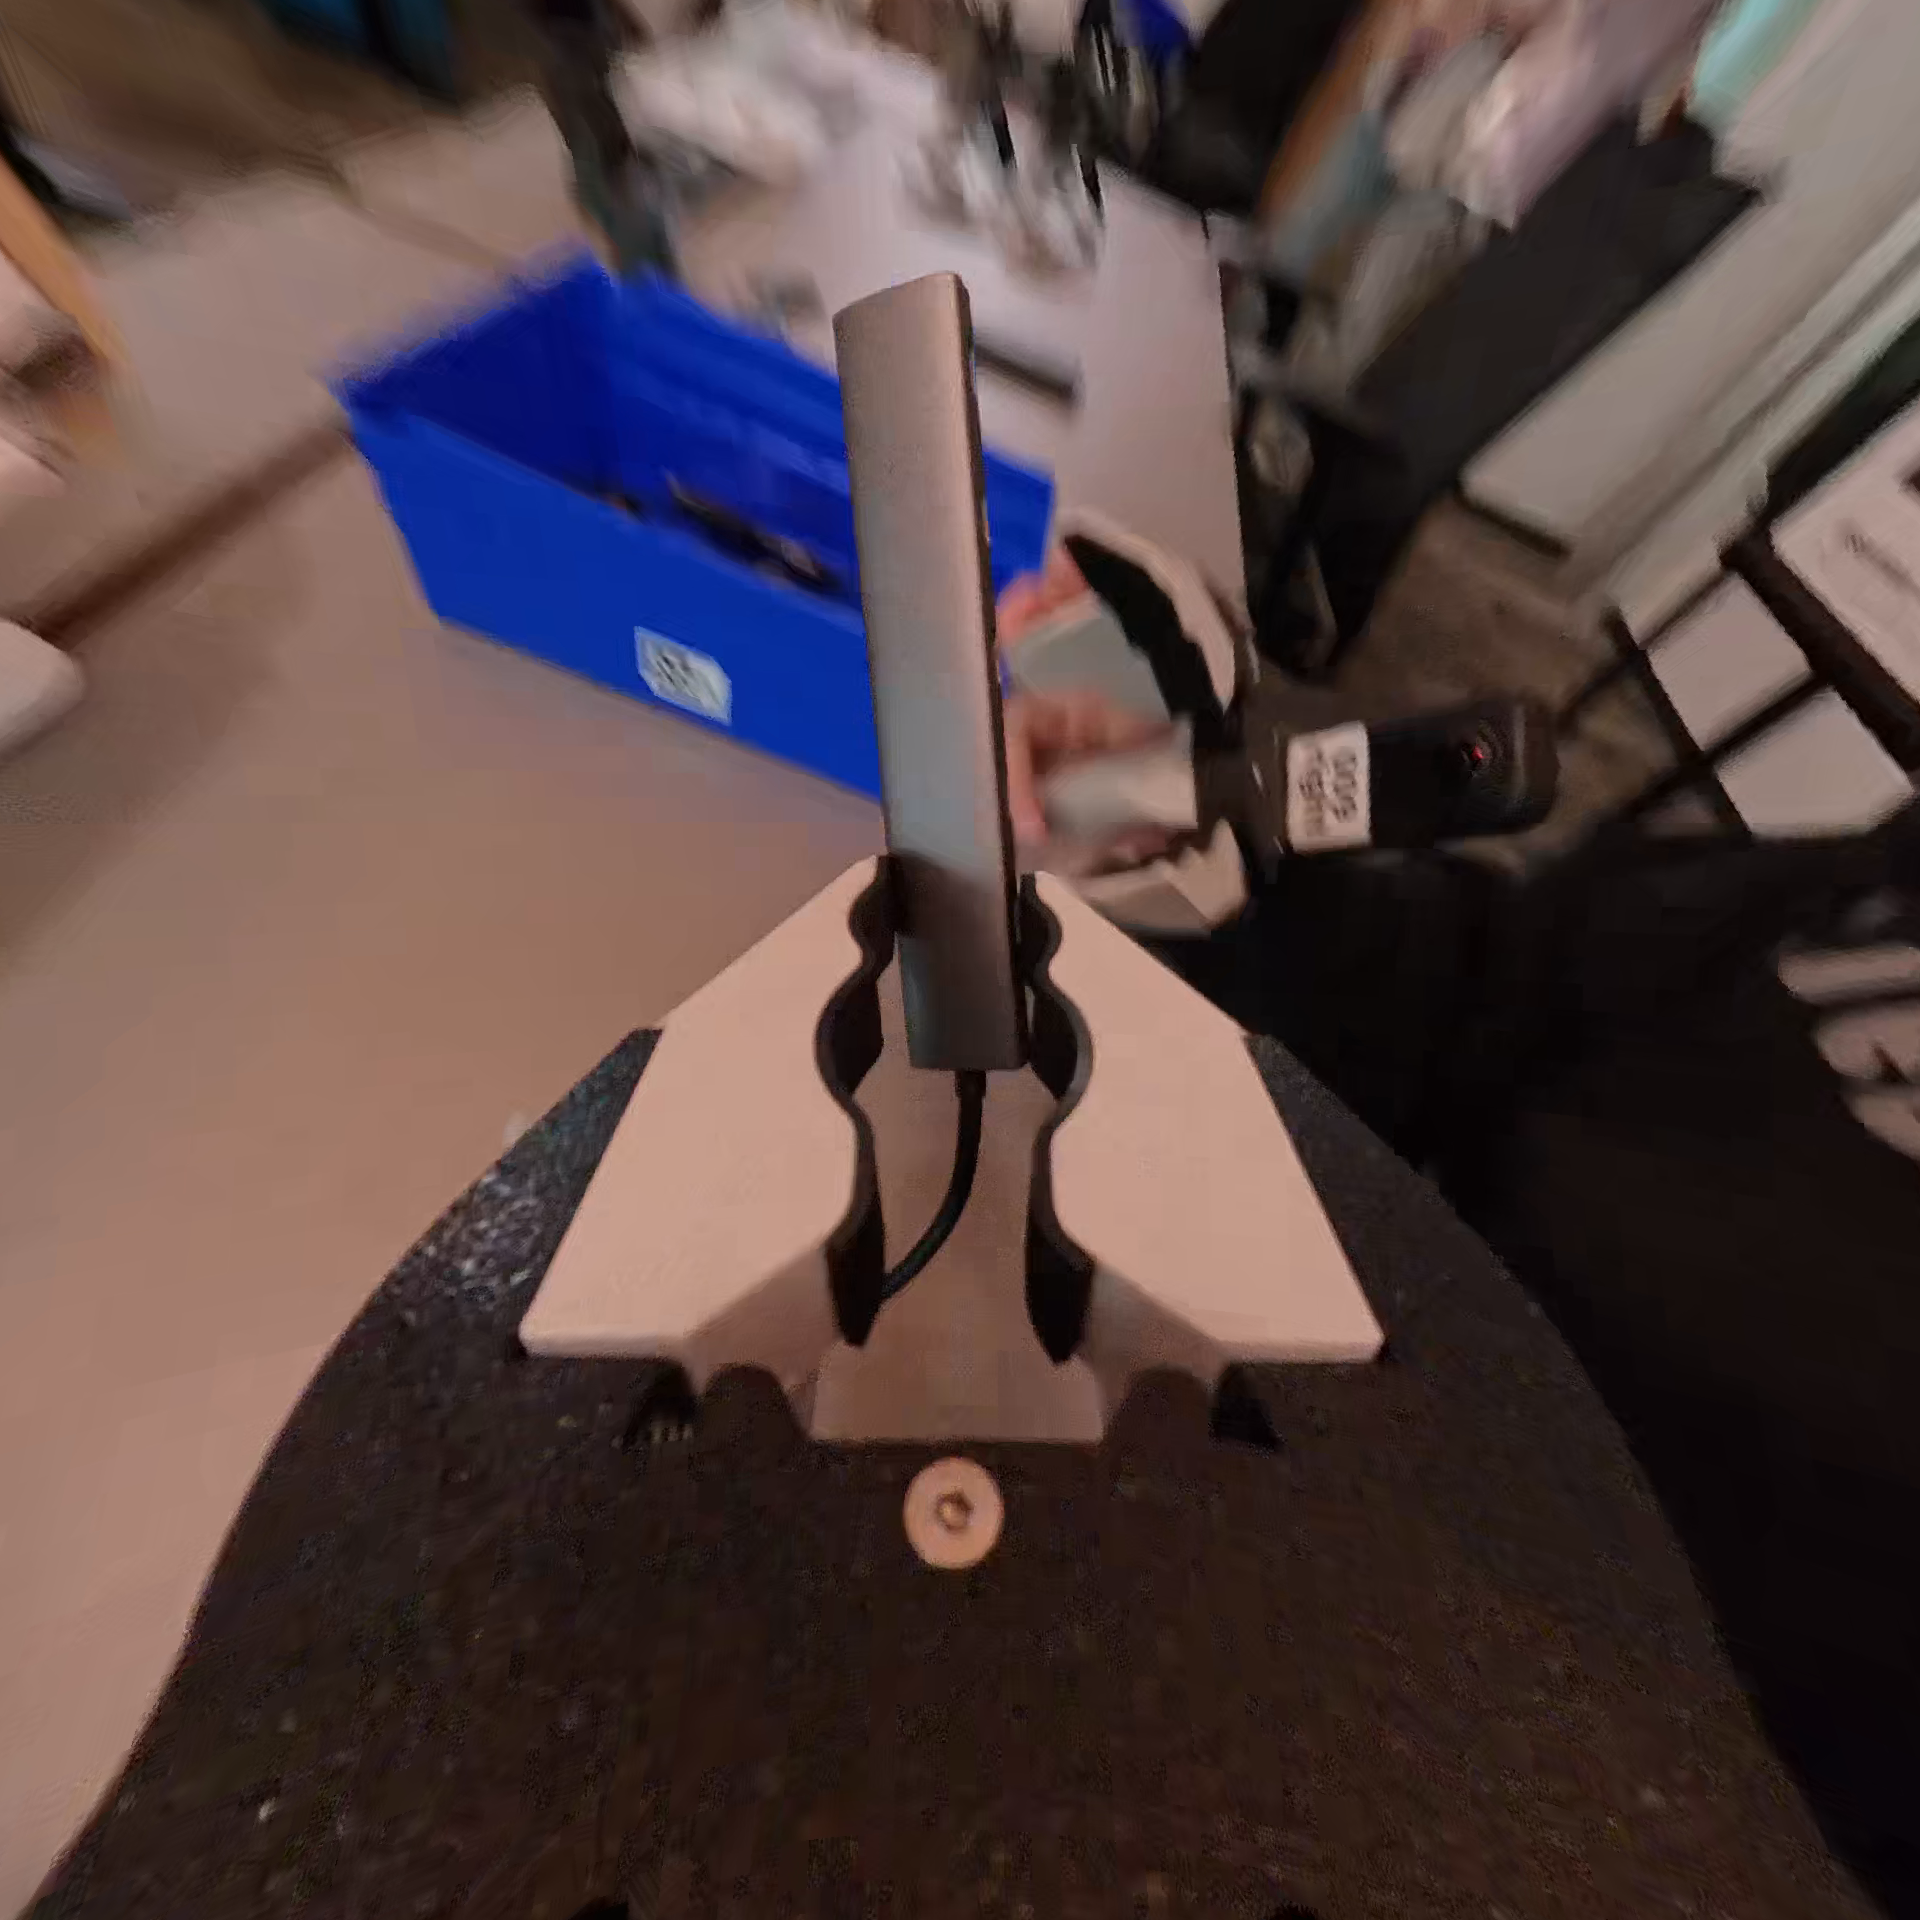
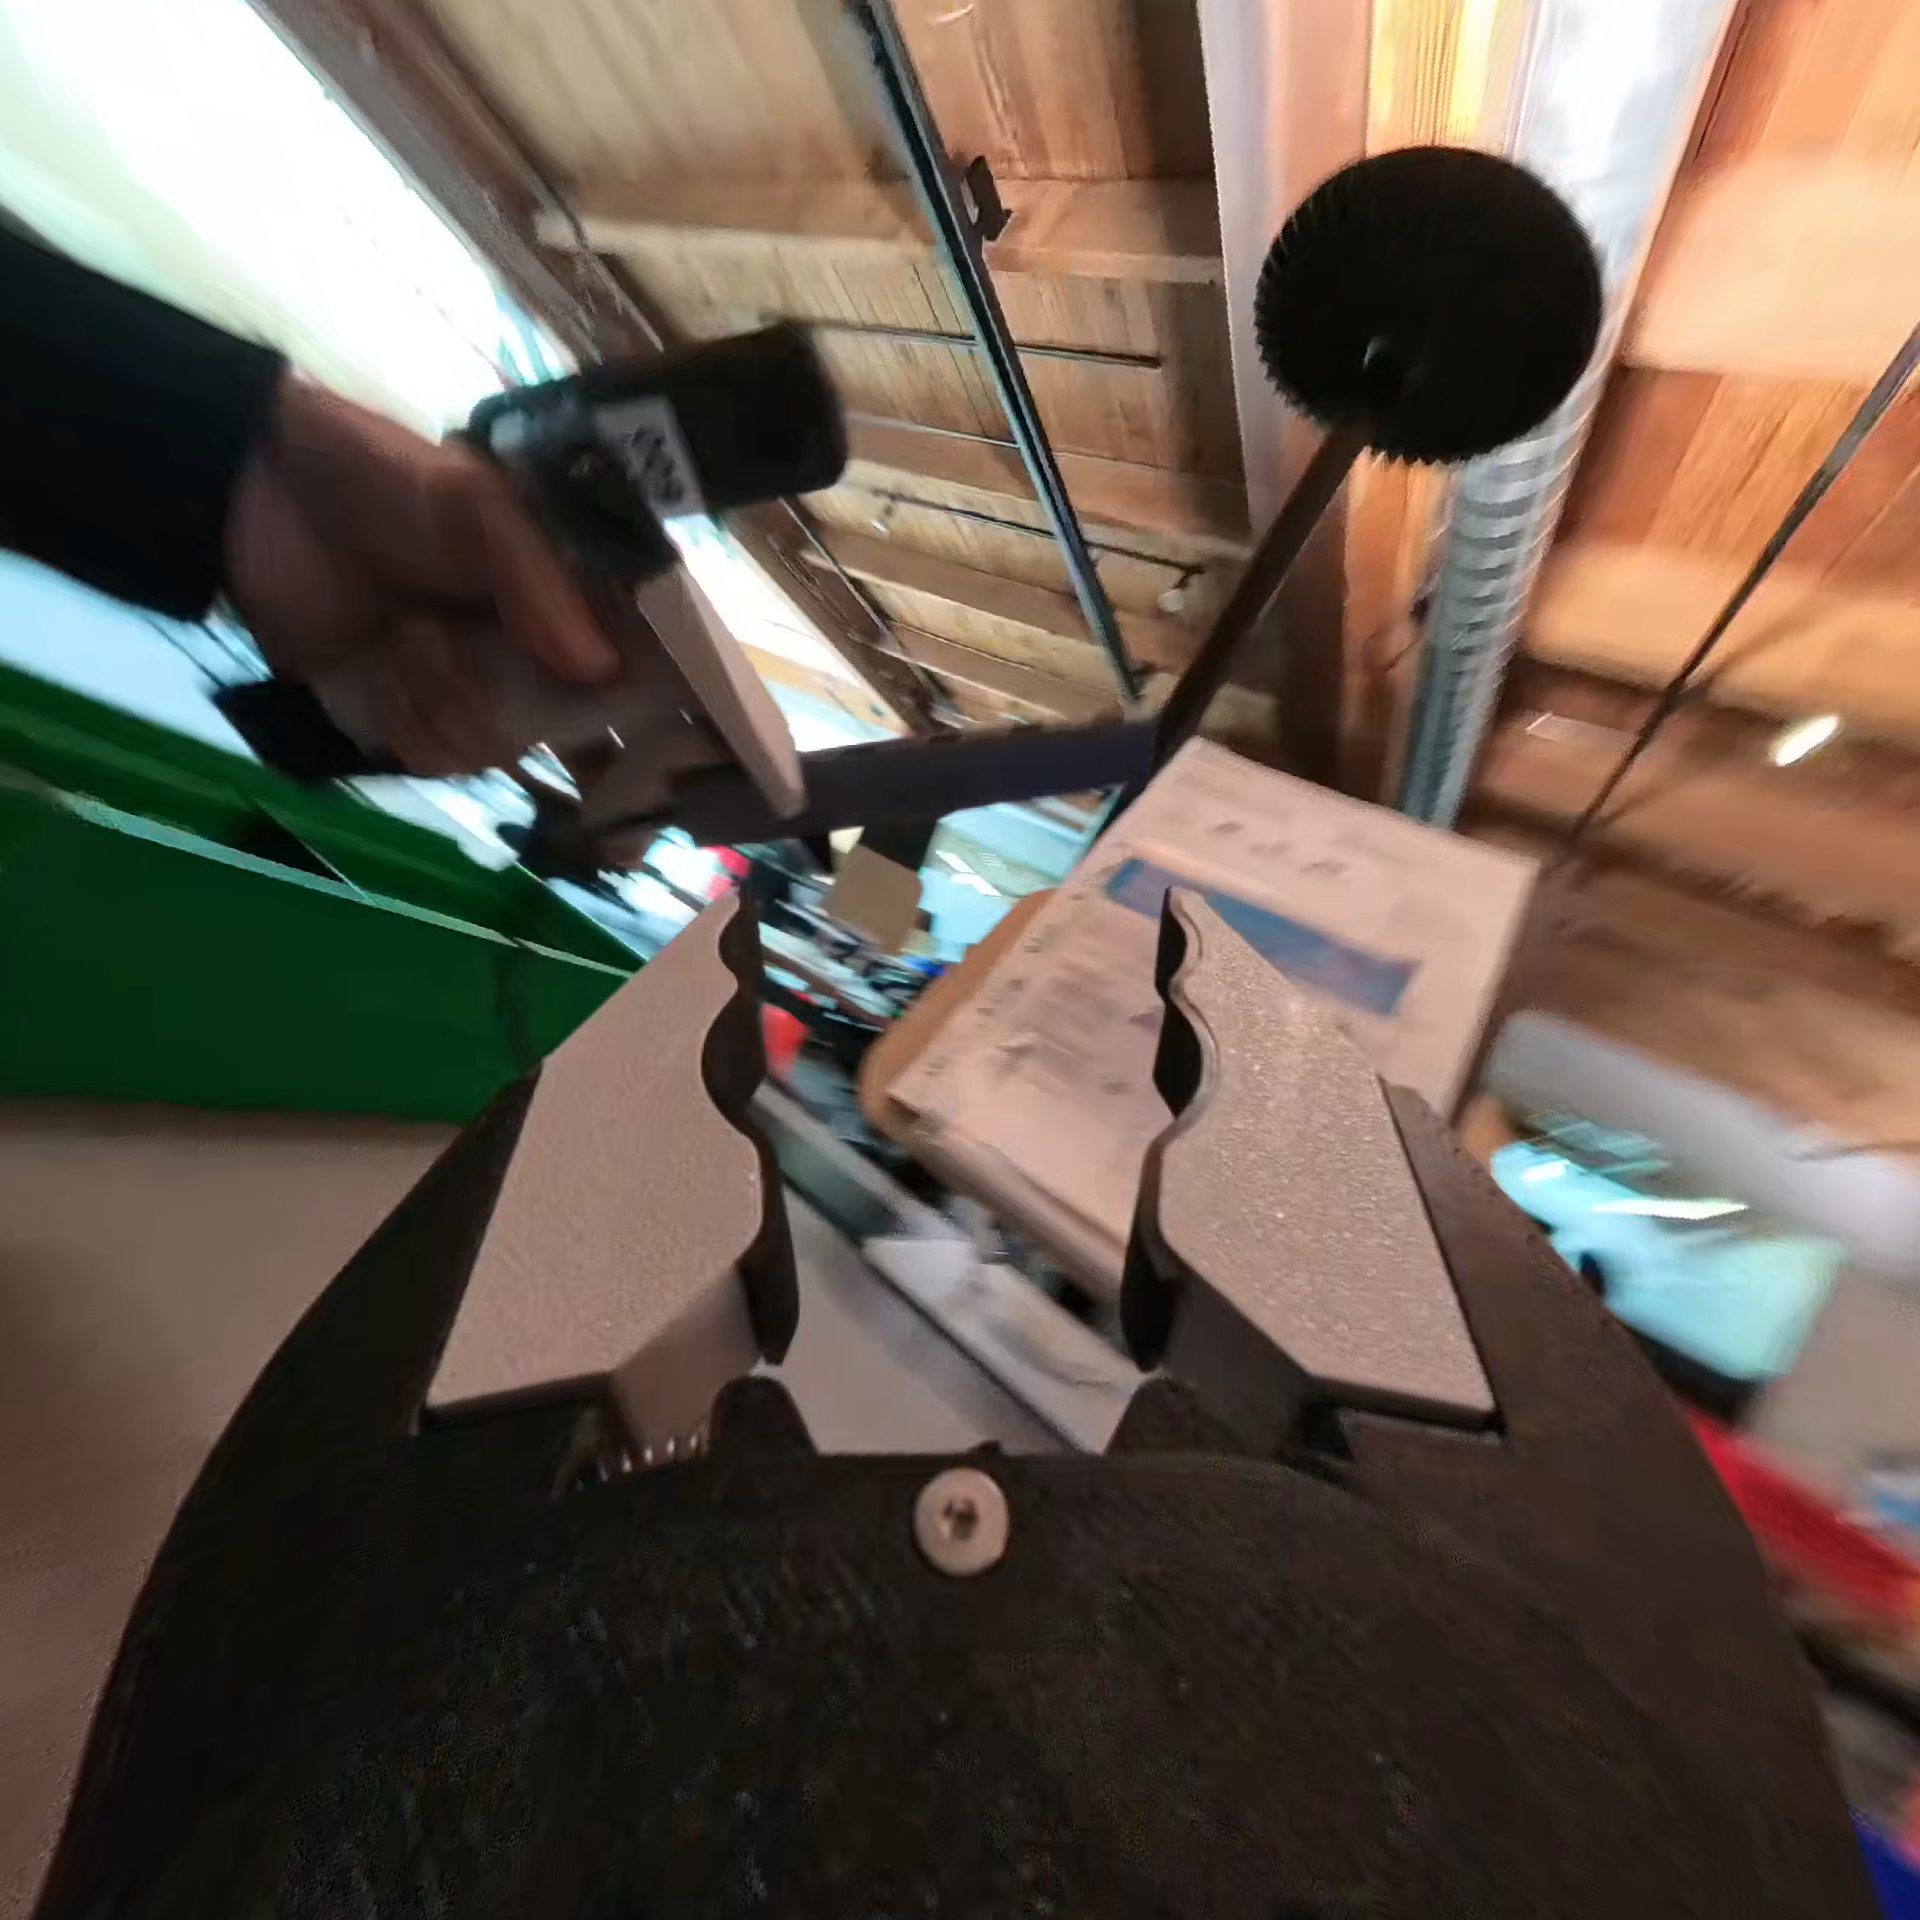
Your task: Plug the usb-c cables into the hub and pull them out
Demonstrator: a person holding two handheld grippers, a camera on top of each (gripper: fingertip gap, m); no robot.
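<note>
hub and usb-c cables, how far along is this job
Done: the left gripper is shut on the hub, held up off the table, its own black lead trailing between the fingers. In hand: the right gripper is open and empty, tilted up toward the ceiling. No separate usb-c cable shows, nor a plug in the hub's visible edge, so whether plugging and pulling remain cannot be told.

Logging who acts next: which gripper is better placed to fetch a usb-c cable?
Right. The right gripper has open, empty jaws, while the left gripper is shut on the hub.
</note>
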